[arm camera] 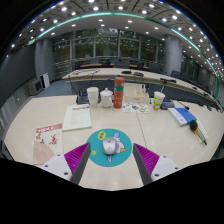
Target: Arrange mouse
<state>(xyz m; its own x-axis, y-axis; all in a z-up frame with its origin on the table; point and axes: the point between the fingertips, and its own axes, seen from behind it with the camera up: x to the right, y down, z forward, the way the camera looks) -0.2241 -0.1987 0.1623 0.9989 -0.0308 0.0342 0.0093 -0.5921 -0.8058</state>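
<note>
Viewed from left to right across the pale table: a red-and-white printed sheet is lying near the table's left part, with a crumpled clear wrapper just in front of it; a booklet is resting farther back, and beyond it a white cup and a white teapot-like vessel are standing side by side. At the centre a tall stack of red-orange cups is rising behind the round teal mouse pad, on which the white mouse is sitting, roughly centred and lying along the line of the fingers. The gripper is hovering low over the near edge of the table, its two fingers spread wide apart, released, with the magenta pads flanking the pad at either side; the mouse is lying between and slightly ahead of them, untouched. Farther right a paper cup with a green band is standing, then a blue-covered notebook and some small items that are too small to identify. Judging by this layout, the mouse is either already placed on its pad or awaiting pickup; nothing is being held.
</note>
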